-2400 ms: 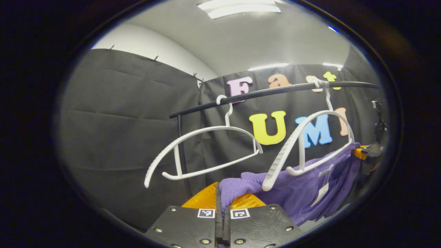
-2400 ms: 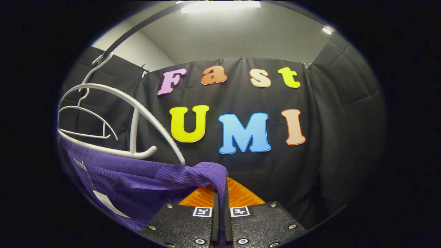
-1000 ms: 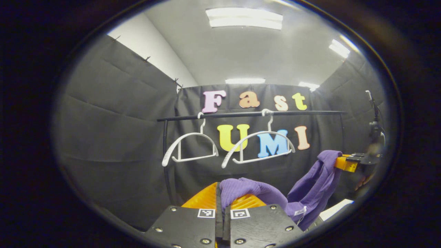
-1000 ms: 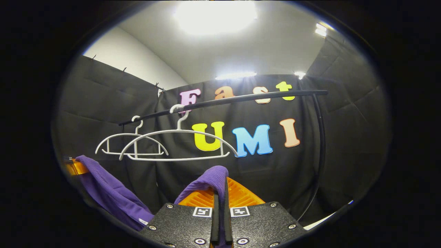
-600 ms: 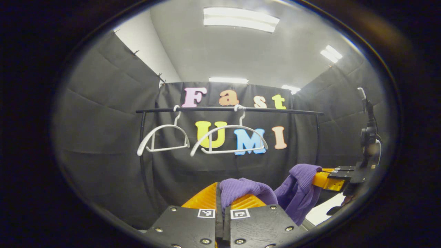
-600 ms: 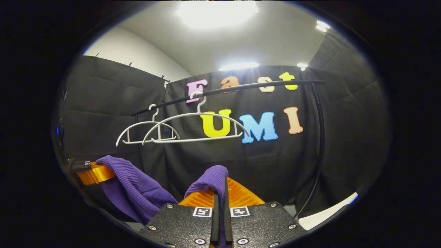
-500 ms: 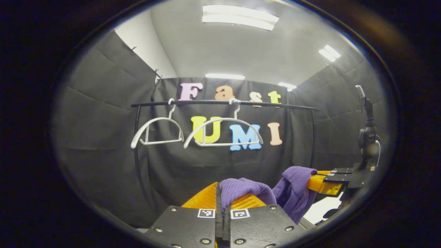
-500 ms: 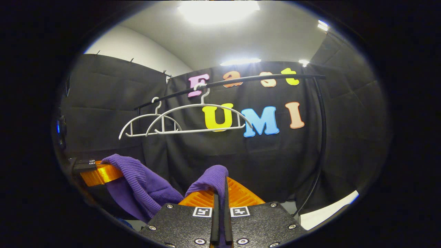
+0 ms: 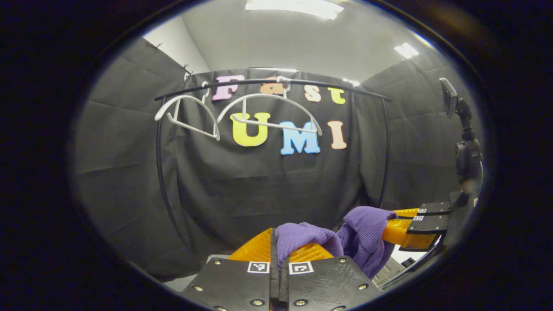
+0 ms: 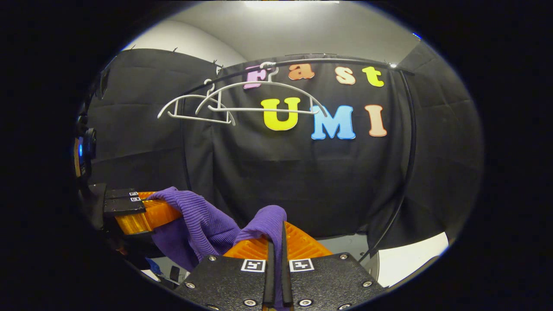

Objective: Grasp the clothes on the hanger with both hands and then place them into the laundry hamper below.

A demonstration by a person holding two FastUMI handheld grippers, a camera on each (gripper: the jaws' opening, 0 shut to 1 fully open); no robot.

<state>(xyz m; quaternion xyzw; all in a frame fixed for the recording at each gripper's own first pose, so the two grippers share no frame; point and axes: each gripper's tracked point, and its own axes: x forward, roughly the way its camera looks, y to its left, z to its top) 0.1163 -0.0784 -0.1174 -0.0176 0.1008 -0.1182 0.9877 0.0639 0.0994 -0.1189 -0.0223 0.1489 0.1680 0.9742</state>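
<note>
The soft purple ribbed knit top (image 9: 365, 231) is off the hangers and hangs between your two grippers, down low in front of the black cloth wall (image 9: 129, 181). Your left gripper (image 9: 278, 252) has its fingers pressed together on one bunched end of the top. Your right gripper (image 10: 276, 252) pinches the other end the same way. In the right gripper view the left gripper (image 10: 149, 211) sits close by on the left, and the cloth sags between the two.

The two white plastic hangers (image 9: 242, 114) are bare on the thin black metal rail (image 9: 337, 86) high above.

I cannot see the laundry hamper here, so you may miss it. If you let go too soon, the top could land on the floor or hang over the hamper's edge. If one gripper lets go first, the top could swing to one side. The paper tag might also catch on something.
</note>
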